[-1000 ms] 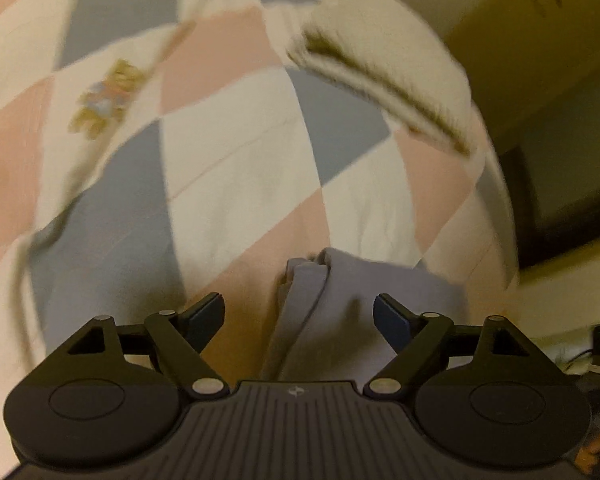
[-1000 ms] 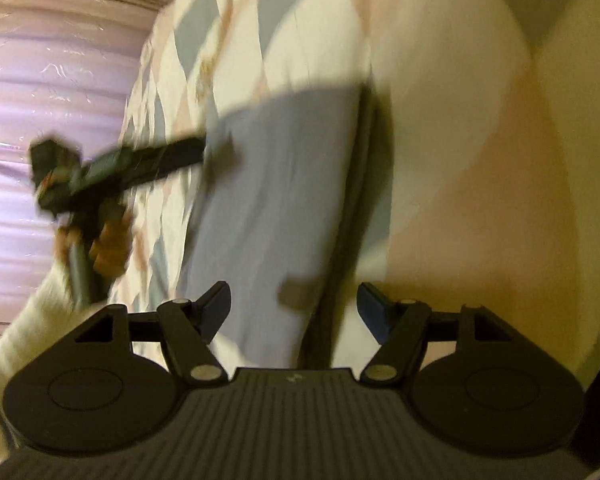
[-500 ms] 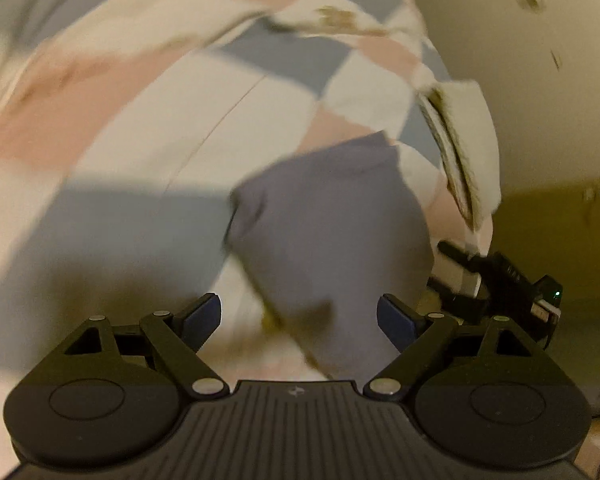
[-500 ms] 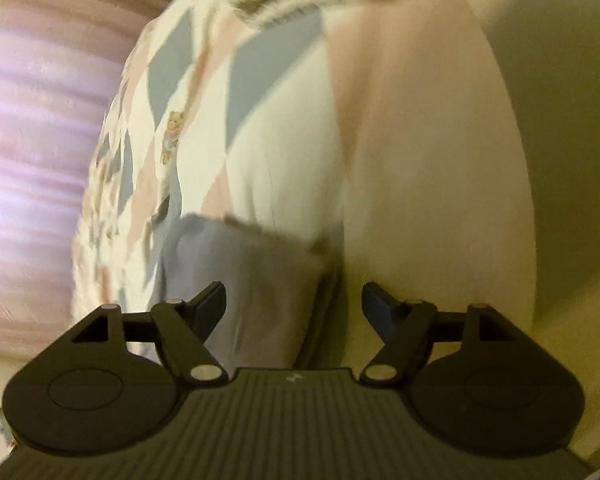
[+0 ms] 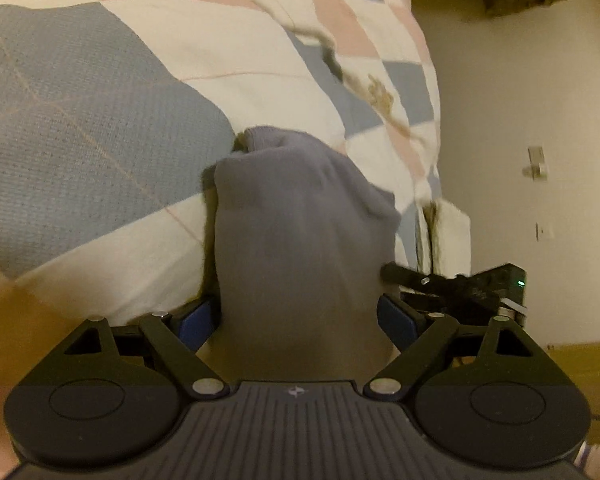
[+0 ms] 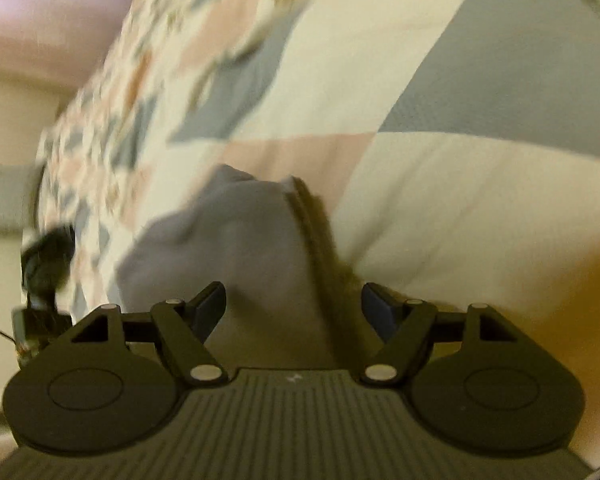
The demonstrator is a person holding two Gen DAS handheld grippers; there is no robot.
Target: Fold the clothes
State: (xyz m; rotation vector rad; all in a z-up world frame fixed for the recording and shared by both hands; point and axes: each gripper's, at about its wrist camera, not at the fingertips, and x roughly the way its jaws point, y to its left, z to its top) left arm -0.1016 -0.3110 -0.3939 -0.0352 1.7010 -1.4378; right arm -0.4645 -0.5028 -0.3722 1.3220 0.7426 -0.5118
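Grey garment (image 5: 300, 248) on quilt (image 5: 100, 120), jaws spread, angled down

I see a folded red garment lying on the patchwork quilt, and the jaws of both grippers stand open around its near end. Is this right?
Only the colour is wrong. The folded garment is grey, not red, as the left wrist view shows clearly. It does lie on the patchwork quilt, and the jaws of the left gripper and right gripper stand open around its near end.
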